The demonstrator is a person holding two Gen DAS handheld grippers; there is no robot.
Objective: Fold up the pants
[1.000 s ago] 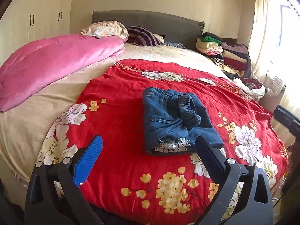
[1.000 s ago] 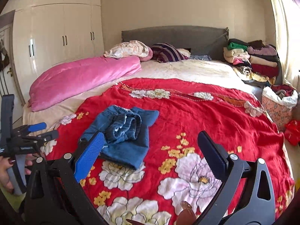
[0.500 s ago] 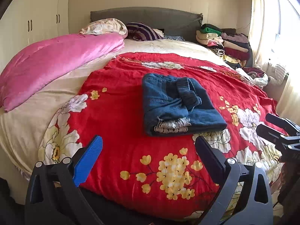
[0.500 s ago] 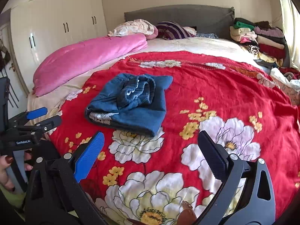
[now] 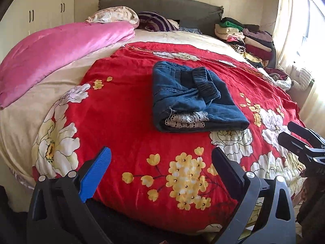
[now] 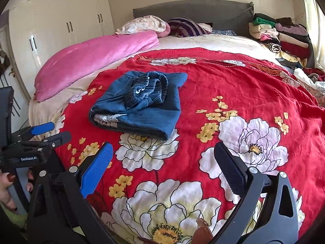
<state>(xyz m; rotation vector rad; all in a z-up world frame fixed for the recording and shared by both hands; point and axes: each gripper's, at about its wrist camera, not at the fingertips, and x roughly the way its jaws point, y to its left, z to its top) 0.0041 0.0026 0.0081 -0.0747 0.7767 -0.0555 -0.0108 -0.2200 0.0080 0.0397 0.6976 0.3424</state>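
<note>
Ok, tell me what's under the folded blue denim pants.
The folded blue denim pants lie on the red floral bedspread. The patch of bedspread under them is covered, so anything there is hidden.

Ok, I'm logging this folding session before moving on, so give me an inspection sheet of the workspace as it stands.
Surface: bed with a red floral blanket spread over a cream sheet.
Job's things: blue denim pants folded into a compact bundle on the blanket, lace trim showing at the near edge.
Clutter: pink duvet along the left side; pillows at the headboard; stacked clothes at the far right.
Grippers: left claw open, empty, short of the pants; right claw open, empty.
Cables: nothing seen.
Surroundings: cream wardrobe left, curtained window right.
</note>
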